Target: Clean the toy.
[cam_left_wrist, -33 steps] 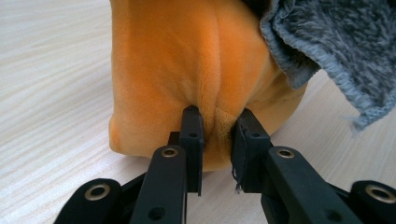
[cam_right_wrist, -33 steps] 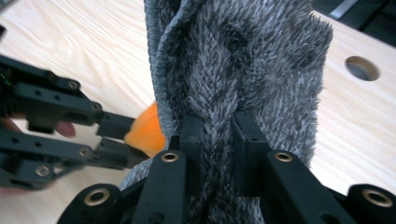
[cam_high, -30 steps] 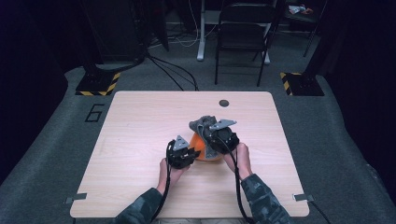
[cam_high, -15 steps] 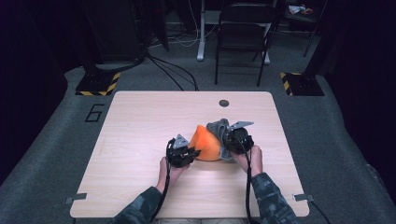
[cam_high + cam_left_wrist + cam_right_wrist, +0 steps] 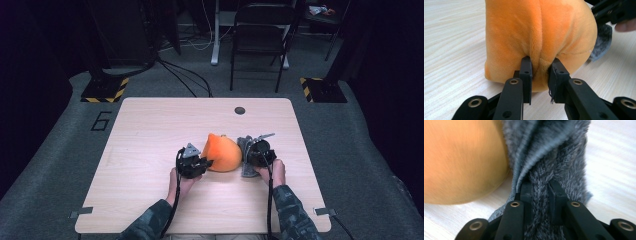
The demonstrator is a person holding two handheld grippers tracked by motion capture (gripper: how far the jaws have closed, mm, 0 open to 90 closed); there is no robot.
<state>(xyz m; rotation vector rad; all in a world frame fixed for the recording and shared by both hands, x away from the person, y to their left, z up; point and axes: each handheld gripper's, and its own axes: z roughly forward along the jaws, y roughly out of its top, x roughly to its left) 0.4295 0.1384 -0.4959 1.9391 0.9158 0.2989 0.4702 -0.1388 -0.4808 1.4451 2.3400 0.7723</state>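
Your left gripper (image 5: 200, 164) sits just left of the orange plush (image 5: 223, 153), low against the table (image 5: 150, 130). In the left gripper view its jaws are pinched together on a fold of the orange plush's fabric near the bottom; the pile bulges out either side of the pads (image 5: 526, 68). That low bite reads as an anchor: you hold one side down so the other hand has something to pull against.

The orange plush itself rests on the table, in the middle of its near half, between your two hands, its pointed end toward the far edge.

Just right of the orange plush, touching it, hangs the grey furry piece (image 5: 245, 150). Your right gripper (image 5: 250, 155) is clamped on a bunched ridge of that grey fur; the right gripper view shows the pile gathered into pleats above the jaws (image 5: 541, 192), slightly blurred. The pleats suggest tension, so I judge you are drawing the grey furry piece off or away from the orange plush. Whether the two are still joined, I cannot tell.
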